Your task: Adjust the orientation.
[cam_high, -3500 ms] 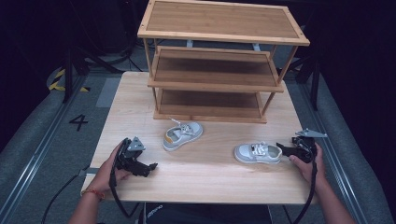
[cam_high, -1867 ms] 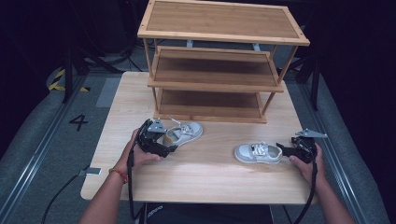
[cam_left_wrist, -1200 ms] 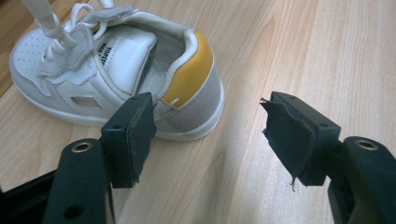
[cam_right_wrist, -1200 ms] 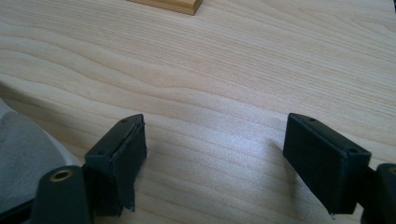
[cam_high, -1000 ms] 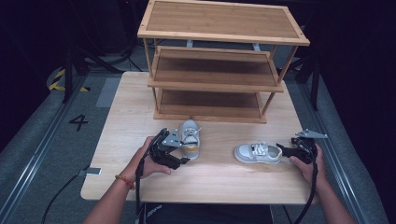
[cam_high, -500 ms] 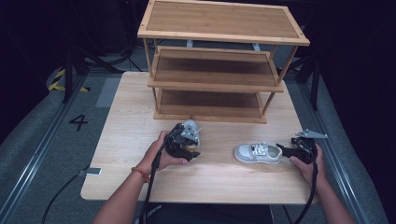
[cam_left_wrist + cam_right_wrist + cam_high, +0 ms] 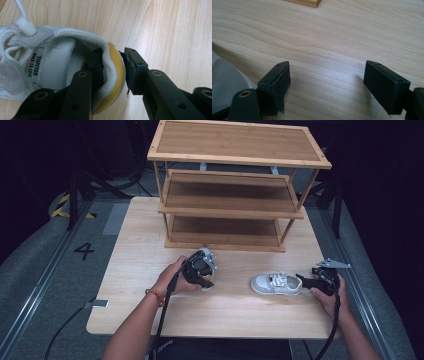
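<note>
A: Shoes, two of them, small and white, on a light wooden table (image 7: 135, 245). Start with the big items?

B: Table first. A three-tier wooden shoe rack (image 7: 235, 180) stands on its far half; all shelves I can see are bare. Grey floor around it, with a "4" marking (image 7: 84, 251) to the left.

A: Entry for the left side?

B: Left hand (image 7: 172, 280) comes in from the bottom edge, with a thin bracelet (image 7: 152, 295) at the wrist. It holds the left gripper (image 7: 200, 272) at the left shoe (image 7: 205, 256), just in front of the rack's bottom shelf, near the table's middle.

A: Jaw state?

B: From the left gripper view, the jaws straddle the heel collar of that shoe (image 7: 50, 65): one jaw inside the opening, the other outside against the yellow heel trim (image 7: 117, 75). Narrow gap, the padded collar between them. The outer pad looks touching or a hair off; I cannot tell firm clamping. Insole label reads "TOPSTAR WALK TO LOVE" (image 7: 37, 65).

A: Right side?

B: Right hand (image 7: 330, 295) rests near the table's right edge, holding the right gripper (image 7: 307, 281), which points left at the heel of the right shoe (image 7: 275, 284). That shoe lies flat, toe towards the middle.

A: Jaws?

B: Right gripper view: spread wide, bare table between the pads, nothing held. A grey edge of the shoe (image 7: 227, 87) sits just beside the left-hand jaw.
</note>
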`<state>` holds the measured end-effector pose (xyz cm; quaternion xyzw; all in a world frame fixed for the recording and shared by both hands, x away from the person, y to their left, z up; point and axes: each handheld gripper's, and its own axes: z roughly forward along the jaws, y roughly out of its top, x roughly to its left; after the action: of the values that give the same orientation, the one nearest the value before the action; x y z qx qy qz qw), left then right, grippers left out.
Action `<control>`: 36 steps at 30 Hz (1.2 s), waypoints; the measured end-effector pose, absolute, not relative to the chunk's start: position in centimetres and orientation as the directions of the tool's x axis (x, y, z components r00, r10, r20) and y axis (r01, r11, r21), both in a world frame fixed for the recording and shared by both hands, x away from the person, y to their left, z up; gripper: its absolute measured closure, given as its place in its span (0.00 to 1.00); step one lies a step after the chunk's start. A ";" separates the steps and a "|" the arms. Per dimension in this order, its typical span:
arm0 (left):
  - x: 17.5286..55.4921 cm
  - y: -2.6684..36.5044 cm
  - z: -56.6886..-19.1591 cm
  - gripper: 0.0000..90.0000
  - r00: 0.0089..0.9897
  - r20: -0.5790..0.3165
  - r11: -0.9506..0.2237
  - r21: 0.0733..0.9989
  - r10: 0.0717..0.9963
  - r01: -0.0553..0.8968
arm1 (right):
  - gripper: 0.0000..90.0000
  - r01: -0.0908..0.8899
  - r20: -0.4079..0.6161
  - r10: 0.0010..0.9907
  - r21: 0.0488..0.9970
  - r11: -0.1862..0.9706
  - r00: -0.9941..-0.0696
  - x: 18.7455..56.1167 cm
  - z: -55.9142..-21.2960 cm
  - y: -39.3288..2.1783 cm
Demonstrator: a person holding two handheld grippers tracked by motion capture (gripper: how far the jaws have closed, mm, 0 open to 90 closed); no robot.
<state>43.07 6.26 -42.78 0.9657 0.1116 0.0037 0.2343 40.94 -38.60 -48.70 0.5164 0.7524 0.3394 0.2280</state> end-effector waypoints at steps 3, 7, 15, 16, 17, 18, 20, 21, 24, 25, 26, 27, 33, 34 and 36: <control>43.2 6.0 -42.7 0.78 0.977 -0.026 -0.873 0.444 0.213 0.202 | 0.24 0.622 0.008 0.932 0.746 0.236 -0.363 40.9 -48.7 -38.6; 43.3 5.6 -42.2 0.78 0.984 -0.001 -0.886 0.435 0.175 0.158 | 0.24 0.622 0.008 0.932 0.747 0.236 -0.364 40.9 -48.7 -38.6; 44.2 4.7 -40.4 0.78 0.991 0.059 -0.885 0.459 0.120 0.080 | 0.25 0.623 0.009 0.931 0.746 0.236 -0.364 40.9 -48.7 -38.6; 44.2 4.7 -40.4 0.78 0.991 0.059 -0.885 0.459 0.120 0.080 | 0.25 0.623 0.009 0.931 0.746 0.236 -0.364 40.9 -48.7 -38.6; 44.9 4.4 -40.3 0.78 0.991 0.064 -0.879 0.470 0.116 0.072 | 0.25 0.623 0.009 0.931 0.746 0.236 -0.364 40.9 -48.7 -38.6; 45.4 4.1 -40.3 0.78 0.991 0.073 -0.878 0.474 0.110 0.062 | 0.25 0.622 0.009 0.931 0.747 0.237 -0.365 40.9 -48.7 -38.6; 47.0 3.4 -40.2 0.78 0.992 0.091 -0.876 0.482 0.084 0.030 | 0.25 0.622 0.010 0.932 0.747 0.235 -0.363 40.9 -48.7 -38.6; 47.6 3.2 -40.2 0.78 0.992 0.086 -0.868 0.495 0.089 0.035 | 0.25 0.622 0.007 0.931 0.745 0.239 -0.366 40.9 -48.7 -38.6; 49.6 2.5 -40.3 0.78 0.990 0.094 -0.858 0.512 0.102 0.039 | 0.25 0.622 0.008 0.931 0.746 0.238 -0.366 40.9 -48.7 -38.6; 49.6 2.5 -40.3 0.78 0.990 0.094 -0.858 0.512 0.102 0.039 | 0.25 0.623 0.010 0.931 0.746 0.237 -0.365 40.9 -48.7 -38.6; 50.2 2.3 -40.4 0.78 0.989 0.102 -0.858 0.513 0.103 0.037 | 0.25 0.623 0.010 0.931 0.746 0.237 -0.365 40.9 -48.7 -38.6; 50.7 2.2 -40.5 0.78 0.988 0.098 -0.853 0.519 0.115 0.048 | 0.25 0.623 0.010 0.931 0.746 0.236 -0.366 40.9 -48.7 -38.6; 53.4 1.4 -41.2 0.77 0.978 0.131 -0.869 0.488 0.161 0.078 | 0.25 0.622 0.010 0.930 0.745 0.239 -0.368 40.8 -48.7 -38.6; 53.7 1.3 -41.3 0.77 0.977 0.136 -0.871 0.485 0.167 0.081 | 0.25 0.622 0.010 0.930 0.746 0.238 -0.368 40.8 -48.7 -38.6; 54.4 1.3 -41.5 0.76 0.974 0.140 -0.871 0.483 0.176 0.088 | 0.25 0.622 0.011 0.930 0.745 0.238 -0.369 40.8 -48.7 -38.6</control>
<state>54.43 1.31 -41.51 0.9630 0.0683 0.0903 0.2444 40.83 -38.59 -48.70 0.5147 0.7539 0.3405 0.2255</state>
